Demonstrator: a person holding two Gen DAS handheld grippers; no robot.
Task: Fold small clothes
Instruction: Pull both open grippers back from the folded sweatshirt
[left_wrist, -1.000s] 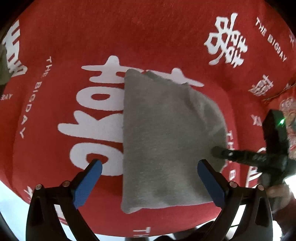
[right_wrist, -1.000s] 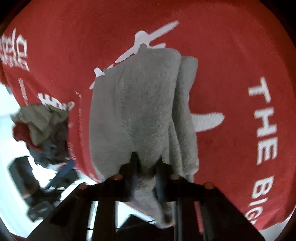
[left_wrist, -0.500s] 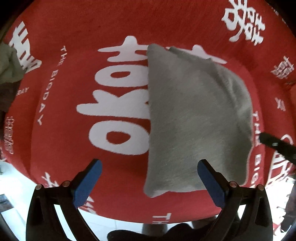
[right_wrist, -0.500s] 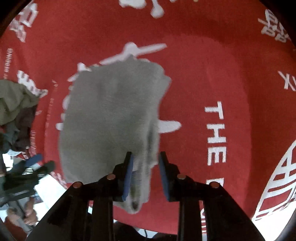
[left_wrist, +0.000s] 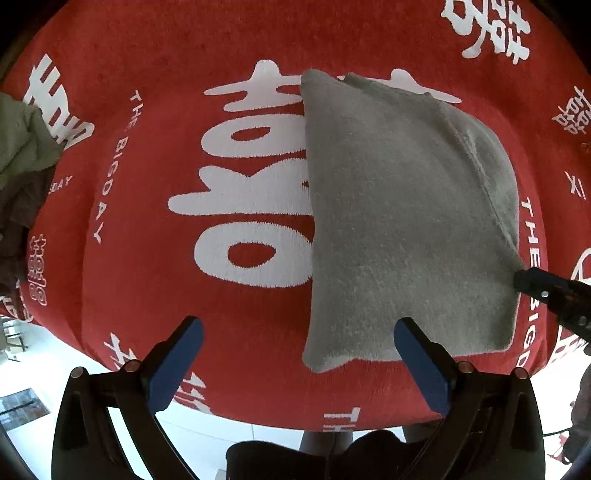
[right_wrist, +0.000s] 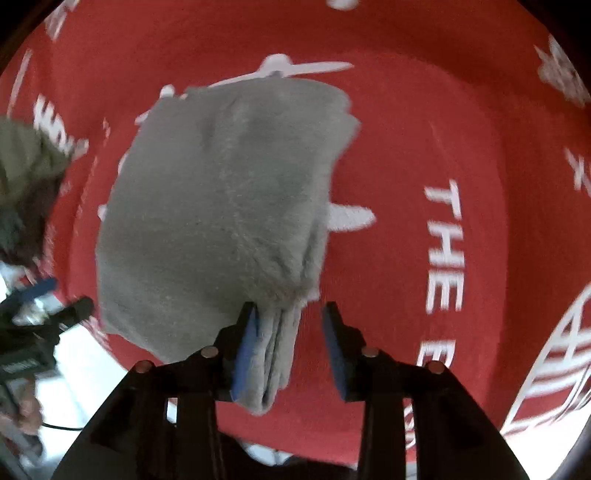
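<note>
Across the red blanket (left_wrist: 155, 266) with its white lettering lies the folded grey cloth (left_wrist: 399, 229) — long axis running away from me, lower corner nearest. My right gripper (right_wrist: 290, 341) has just been opening, a cloth corner loose between its jaws; my left gripper (left_wrist: 299, 354) hangs spread, empty.

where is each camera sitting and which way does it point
Left wrist: sits on the left gripper, looking down at the grey folded cloth on the red printed cover; its own open blue-padded fingers show.
Right wrist: sits on the right gripper, angled steeply down at the same cloth; its fingers, just opened, straddle the cloth's edge.
Shared: cloth, cover, the clothes pile and each other's gripper.
</note>
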